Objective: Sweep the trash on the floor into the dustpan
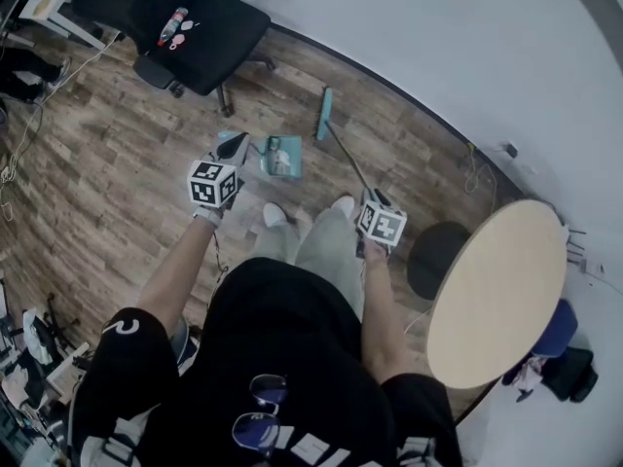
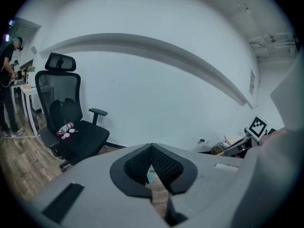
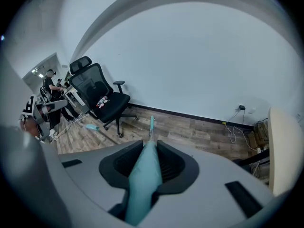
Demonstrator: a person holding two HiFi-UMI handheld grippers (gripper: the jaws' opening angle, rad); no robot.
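Observation:
A teal dustpan [image 1: 277,156] lies on the wood floor in front of the person's feet, with a pale and dark bit of trash [image 1: 281,159] in it. My left gripper [image 1: 234,147] [image 2: 152,147] is beside the pan's left edge, shut on the dustpan handle; only a teal sliver [image 2: 149,176] shows between the jaws. My right gripper [image 1: 369,197] [image 3: 149,144] is shut on the teal broom handle [image 3: 141,179]. The thin stick runs out to the broom head [image 1: 324,114] [image 3: 151,123], which rests on the floor near the wall, just right of the pan.
A black office chair [image 1: 190,22] [image 2: 71,127] with a bottle on its seat stands to the left, near the wall. To the right is a round wooden table [image 1: 496,290] with a dark round base [image 1: 436,259]. Cables [image 1: 477,168] lie along the wall.

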